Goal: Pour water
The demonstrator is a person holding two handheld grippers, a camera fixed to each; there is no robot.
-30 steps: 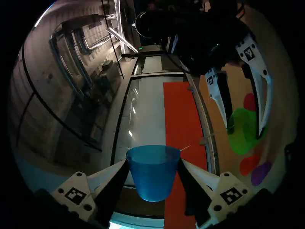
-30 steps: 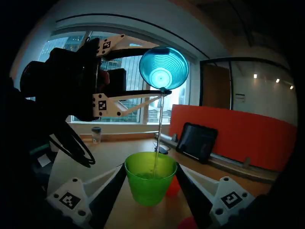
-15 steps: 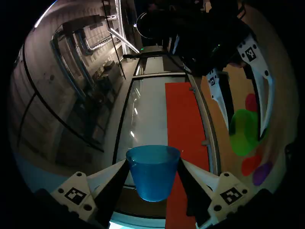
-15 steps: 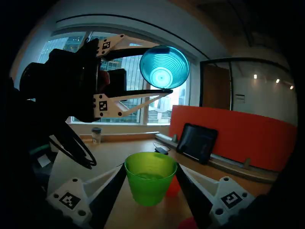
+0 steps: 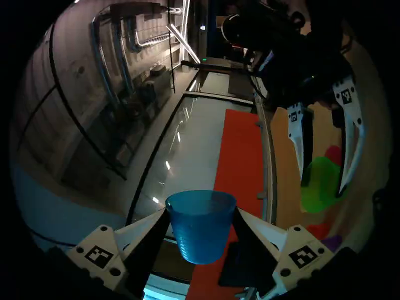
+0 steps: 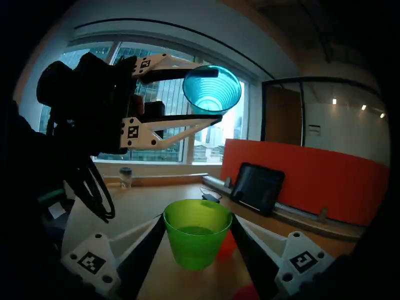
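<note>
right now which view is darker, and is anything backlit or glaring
Right gripper view: the bright window backlights the left claw into near silhouette and the blue cup glows, while the green cup is evenly lit. Left gripper view: darker overall, small glints on the pale panel, straight edges bowed by the fisheye.

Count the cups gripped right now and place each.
2: the blue cup in the left gripper, tipped above the green cup in the right gripper. Red shapes behind it are unclear.
</note>
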